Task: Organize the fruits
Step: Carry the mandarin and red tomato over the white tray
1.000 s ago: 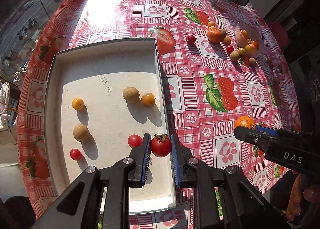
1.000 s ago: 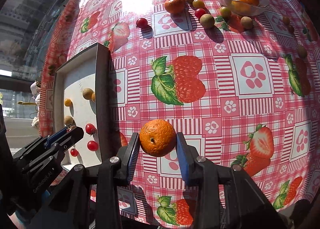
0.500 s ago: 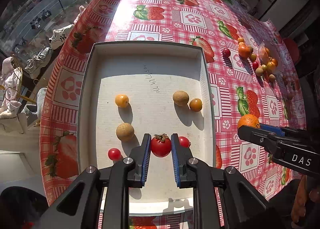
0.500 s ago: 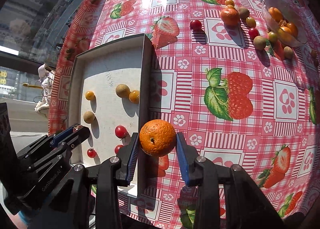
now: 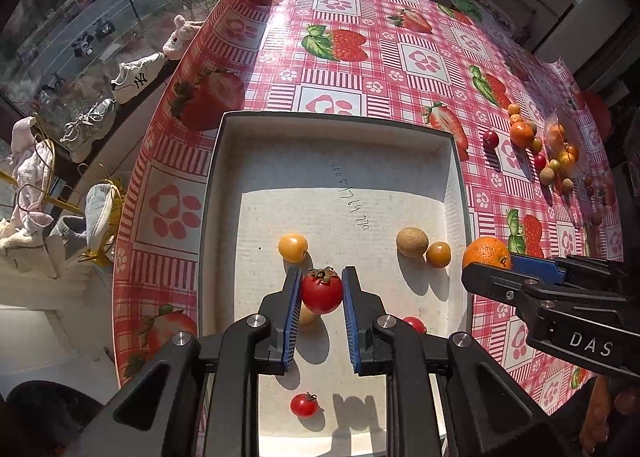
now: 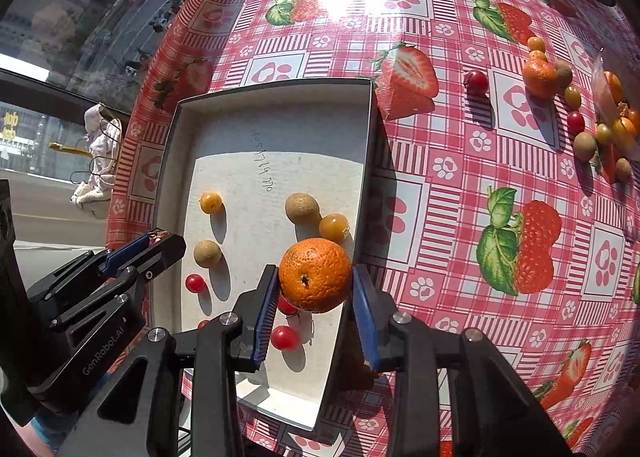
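Left claw [image 5: 321, 293] clamps soft, bruisable tomato [image 5: 321, 291] at its sides above tray [image 5: 460, 193]; right claw [image 6: 316, 277] likewise clamps firm orange [image 6: 315, 275].

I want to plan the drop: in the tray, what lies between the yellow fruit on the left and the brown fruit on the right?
Nothing: in the left wrist view, bare tray floor separates the yellow fruit from the brown fruit.

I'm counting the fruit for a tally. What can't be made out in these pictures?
- Left wrist view: a yellowish fruit and a red one in the tray lie partly behind the left gripper holding the tomato.
- Right wrist view: the far pile of fruit overlaps a clear container; too small to count.
- Right wrist view: the orange hides tray floor.
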The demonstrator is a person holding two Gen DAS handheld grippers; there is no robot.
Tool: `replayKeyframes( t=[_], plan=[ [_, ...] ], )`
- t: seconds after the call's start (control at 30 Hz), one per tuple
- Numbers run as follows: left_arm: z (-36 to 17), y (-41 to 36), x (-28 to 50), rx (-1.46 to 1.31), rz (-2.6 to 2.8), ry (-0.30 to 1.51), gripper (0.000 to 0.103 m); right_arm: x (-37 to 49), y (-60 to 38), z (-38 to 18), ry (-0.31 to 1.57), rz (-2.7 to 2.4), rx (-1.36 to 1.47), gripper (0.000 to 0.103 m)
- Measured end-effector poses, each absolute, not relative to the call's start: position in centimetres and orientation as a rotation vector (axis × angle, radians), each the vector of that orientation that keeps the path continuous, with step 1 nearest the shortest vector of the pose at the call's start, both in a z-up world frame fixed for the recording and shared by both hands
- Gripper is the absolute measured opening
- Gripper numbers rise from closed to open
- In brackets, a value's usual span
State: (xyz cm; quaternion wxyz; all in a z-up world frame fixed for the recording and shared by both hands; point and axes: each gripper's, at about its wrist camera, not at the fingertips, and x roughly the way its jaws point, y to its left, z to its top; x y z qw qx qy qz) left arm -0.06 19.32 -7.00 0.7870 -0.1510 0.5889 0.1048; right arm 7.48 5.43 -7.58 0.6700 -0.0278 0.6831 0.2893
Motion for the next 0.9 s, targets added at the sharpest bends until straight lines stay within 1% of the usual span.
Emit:
replayKeyframes(
  t=[0.43, 0.9],
  plan=[
    [-9.4, 21.5, 4.9, -0.295, 0.258, 1.281, 0.021, 11.7, 10.3, -8.8, 1.522, 0.668, -0.106, 0.039],
    [-12.5, 22.6, 6.2, -0.274, 0.310, 1.331, 0.021, 13.4, 12.4, -11.6, 1.532, 0.636, -0.178, 0.039]
  ],
)
